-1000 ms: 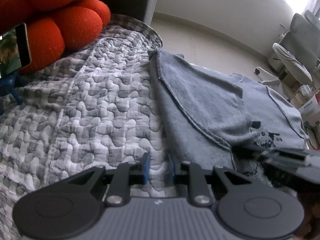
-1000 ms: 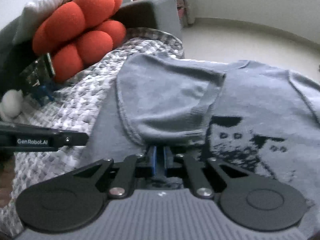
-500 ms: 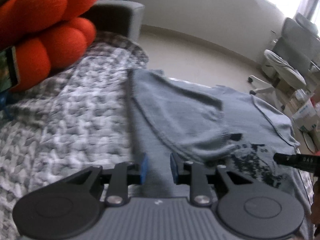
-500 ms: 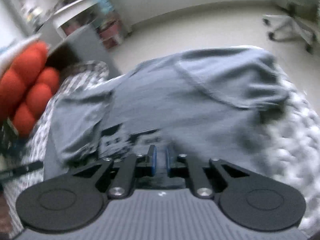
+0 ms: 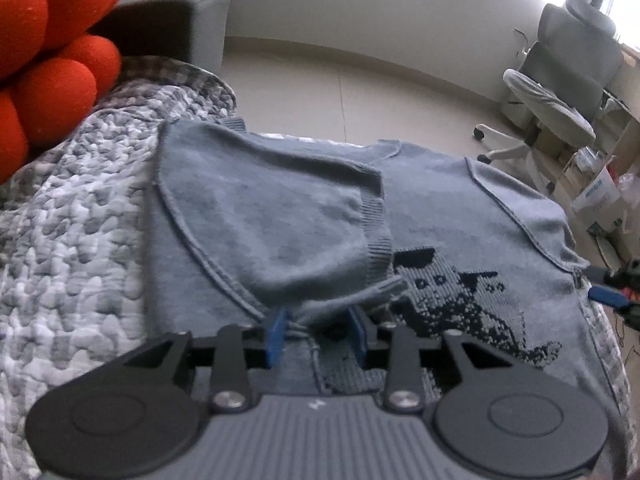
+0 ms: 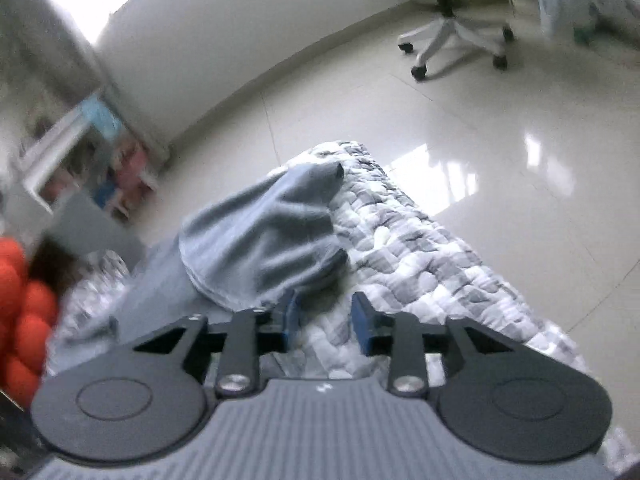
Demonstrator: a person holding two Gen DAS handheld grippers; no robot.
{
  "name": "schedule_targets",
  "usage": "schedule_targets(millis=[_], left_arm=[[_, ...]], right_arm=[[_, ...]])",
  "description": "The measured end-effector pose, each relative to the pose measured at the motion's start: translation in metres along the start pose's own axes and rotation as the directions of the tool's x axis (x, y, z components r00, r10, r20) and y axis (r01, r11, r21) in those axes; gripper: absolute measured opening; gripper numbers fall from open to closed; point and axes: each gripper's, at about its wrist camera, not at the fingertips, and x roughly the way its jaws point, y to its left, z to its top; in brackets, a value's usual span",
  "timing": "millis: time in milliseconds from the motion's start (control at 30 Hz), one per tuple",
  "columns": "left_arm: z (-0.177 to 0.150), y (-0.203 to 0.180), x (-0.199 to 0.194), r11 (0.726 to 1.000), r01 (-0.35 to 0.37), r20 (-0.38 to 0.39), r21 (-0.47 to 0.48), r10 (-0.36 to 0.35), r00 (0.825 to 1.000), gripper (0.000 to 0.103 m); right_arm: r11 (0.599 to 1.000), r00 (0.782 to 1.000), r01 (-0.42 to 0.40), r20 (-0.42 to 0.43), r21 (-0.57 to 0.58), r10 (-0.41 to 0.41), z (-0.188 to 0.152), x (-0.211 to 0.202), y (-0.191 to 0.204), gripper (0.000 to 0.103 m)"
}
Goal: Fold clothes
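A grey knit sweater (image 5: pixel 460 208) with a dark cat pattern (image 5: pixel 460 300) lies flat on a quilted cover (image 5: pixel 80 220). One sleeve (image 5: pixel 280 216) is folded across its chest. My left gripper (image 5: pixel 318 332) is open low over the sweater, with a fold of the sleeve's cuff edge between its blue pads. The right gripper's blue fingertips (image 5: pixel 606 295) show at the sweater's right edge. In the right wrist view my right gripper (image 6: pixel 326 316) is open, and the other sleeve (image 6: pixel 272 248) lies bunched just ahead, touching the left pad.
Red round cushions (image 5: pixel 52 60) and a grey sofa arm (image 5: pixel 172 28) stand at the left. The quilt's edge (image 6: pixel 500 292) drops to a glossy tiled floor. An office chair (image 5: pixel 560 92) and boxes are beyond on the right.
My right gripper has swung from the folded sleeve to the other sleeve and opened. My left gripper has moved right over the sweater and opened wider.
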Motion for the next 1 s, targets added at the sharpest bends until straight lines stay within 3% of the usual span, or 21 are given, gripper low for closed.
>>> schedule_targets(millis=[167, 300, 333, 400, 467, 600, 700, 800, 833, 867, 900, 933, 1000], left_arm=[[0.001, -0.008, 0.002, 1.0, 0.014, 0.022, 0.019, -0.014, 1.0, 0.039], [0.002, -0.015, 0.007, 0.998, 0.048, 0.026, 0.034, -0.049, 0.998, 0.039], [0.002, -0.016, 0.007, 0.998, 0.057, 0.026, 0.033, -0.058, 0.998, 0.039], [0.003, -0.012, 0.008, 0.997, 0.075, 0.027, 0.013, -0.075, 0.997, 0.04], [0.005, -0.009, 0.008, 0.996, 0.093, 0.028, -0.007, -0.092, 0.995, 0.04], [0.007, -0.003, 0.008, 0.991, 0.128, 0.031, -0.046, -0.127, 0.991, 0.039], [0.011, 0.009, 0.006, 0.982, 0.16, 0.044, -0.102, -0.156, 0.987, 0.04], [0.019, 0.034, -0.001, 0.958, 0.182, 0.089, -0.221, -0.166, 0.982, 0.041], [0.021, 0.044, -0.003, 0.945, 0.191, 0.109, -0.264, -0.167, 0.98, 0.041], [0.023, 0.053, -0.005, 0.931, 0.2, 0.128, -0.305, -0.168, 0.977, 0.041], [0.023, 0.061, -0.007, 0.917, 0.209, 0.143, -0.341, -0.17, 0.975, 0.041], [0.023, 0.066, -0.007, 0.905, 0.216, 0.151, -0.367, -0.171, 0.974, 0.041], [0.022, 0.072, -0.008, 0.893, 0.218, 0.154, -0.394, -0.169, 0.973, 0.041]], right_arm=[[0.977, 0.995, -0.103, 0.016, 0.185, 0.102, 0.008, 0.012, -0.018, 0.048], [0.972, 0.994, -0.106, 0.04, 0.208, 0.1, 0.011, 0.016, -0.013, 0.049], [0.977, 0.995, -0.099, 0.042, 0.19, 0.092, 0.01, 0.017, -0.008, 0.049], [0.991, 0.998, -0.046, 0.036, 0.123, 0.042, 0.008, 0.022, 0.008, 0.027], [0.996, 0.999, -0.005, 0.049, 0.09, 0.001, 0.005, 0.024, 0.014, 0.013], [0.997, 0.991, 0.042, 0.122, 0.072, -0.05, 0.003, 0.019, 0.022, 0.008], [0.999, 0.977, 0.031, 0.21, 0.022, -0.035, 0.0, 0.009, 0.039, 0.007], [0.978, 0.95, -0.016, 0.302, -0.208, 0.08, -0.018, -0.004, 0.089, 0.007], [0.951, 0.937, -0.032, 0.321, -0.308, 0.135, -0.027, -0.009, 0.108, 0.007], [0.899, 0.942, -0.037, 0.284, -0.436, 0.177, -0.046, -0.007, 0.124, 0.007], [0.819, 0.955, -0.044, 0.216, -0.572, 0.202, -0.069, -0.001, 0.137, 0.007], [0.72, 0.966, -0.057, 0.145, -0.692, 0.215, -0.092, 0.005, 0.151, 0.007], [0.471, 0.978, -0.101, -0.001, -0.876, 0.208, -0.139, 0.017, 0.177, 0.007]])
